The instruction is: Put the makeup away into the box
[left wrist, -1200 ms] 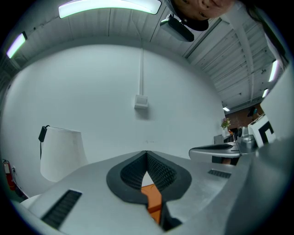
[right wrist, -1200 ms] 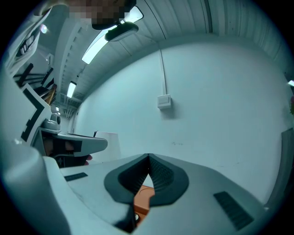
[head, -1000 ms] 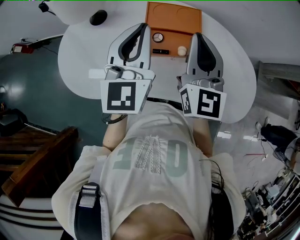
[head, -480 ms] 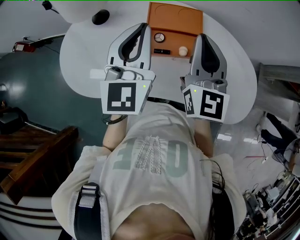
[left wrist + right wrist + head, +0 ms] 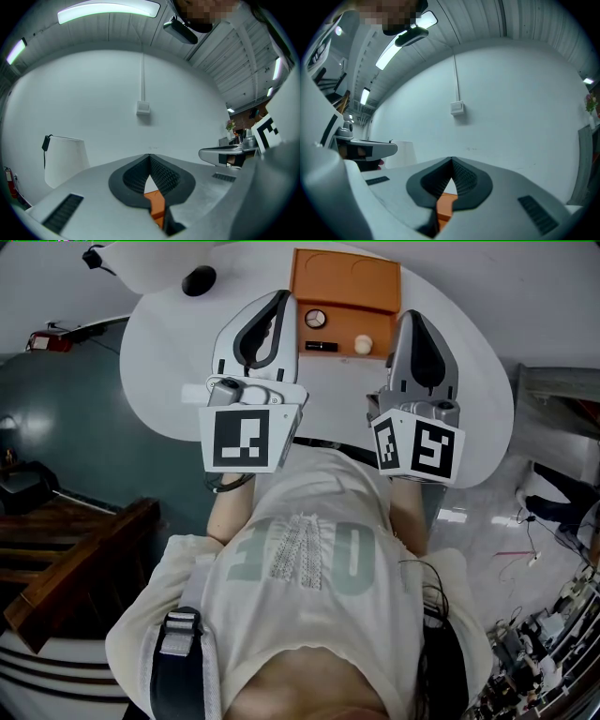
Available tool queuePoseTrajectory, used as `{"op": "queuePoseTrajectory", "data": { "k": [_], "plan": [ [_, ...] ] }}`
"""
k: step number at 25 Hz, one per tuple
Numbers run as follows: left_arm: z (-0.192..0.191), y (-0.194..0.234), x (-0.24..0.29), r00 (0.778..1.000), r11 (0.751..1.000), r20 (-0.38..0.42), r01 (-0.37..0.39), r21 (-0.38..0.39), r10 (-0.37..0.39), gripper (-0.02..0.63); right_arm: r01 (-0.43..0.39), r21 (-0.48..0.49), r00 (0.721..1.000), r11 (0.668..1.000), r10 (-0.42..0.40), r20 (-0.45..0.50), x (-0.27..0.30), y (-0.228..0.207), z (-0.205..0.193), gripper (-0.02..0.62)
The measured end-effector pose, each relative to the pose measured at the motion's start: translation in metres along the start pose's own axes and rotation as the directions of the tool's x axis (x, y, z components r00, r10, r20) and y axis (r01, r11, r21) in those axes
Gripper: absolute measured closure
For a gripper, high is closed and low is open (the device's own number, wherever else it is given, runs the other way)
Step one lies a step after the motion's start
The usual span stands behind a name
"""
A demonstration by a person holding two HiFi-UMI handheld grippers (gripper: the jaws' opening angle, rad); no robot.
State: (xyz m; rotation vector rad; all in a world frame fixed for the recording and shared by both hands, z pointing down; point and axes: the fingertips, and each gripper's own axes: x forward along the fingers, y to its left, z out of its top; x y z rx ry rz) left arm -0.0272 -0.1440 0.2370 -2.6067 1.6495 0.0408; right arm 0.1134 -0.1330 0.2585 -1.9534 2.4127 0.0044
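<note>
an orange box (image 5: 347, 282) sits on the far middle of a white table (image 5: 169, 362). its far half is bare, with two shallow round hollows pressed into it. three small makeup pieces lie on its near half: a round case with a pale face (image 5: 316, 319) toward the left, a short black tube (image 5: 317, 346) lying crosswise just nearer than the case, and a cream round piece (image 5: 363, 343) to the right of the tube. the three lie apart from one another. whether a wall divides the near half from the far half cannot be told.

the left gripper (image 5: 280, 296) is held level over the table just left of the box, its tip beside the box's left edge. in the left gripper view its jaws are clenched, the dark ribbed pads meeting at the tip with nothing between them. only a sliver of the orange box shows through the gap below the tip.

the right gripper (image 5: 413, 317) is held level just right of the box, its tip near the cream round piece but apart from it. its jaws are likewise pressed together and empty, with the box showing in the gap beneath.

a black object (image 5: 199, 279) rests on the far left of the table, well apart from the box.
</note>
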Motion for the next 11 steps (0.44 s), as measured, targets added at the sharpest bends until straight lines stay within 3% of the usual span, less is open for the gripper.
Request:
{"op": "queuePoseTrajectory", "data": {
  "k": [11],
  "plan": [
    [-0.0034,0.0038,-0.0011,1.0,1.0,-0.011,-0.012,0.014,0.012,0.6,0.013,0.007,1.0,1.0,-0.012,-0.021,-0.0003,-0.0079,-0.0058,0.591]
  ]
}}
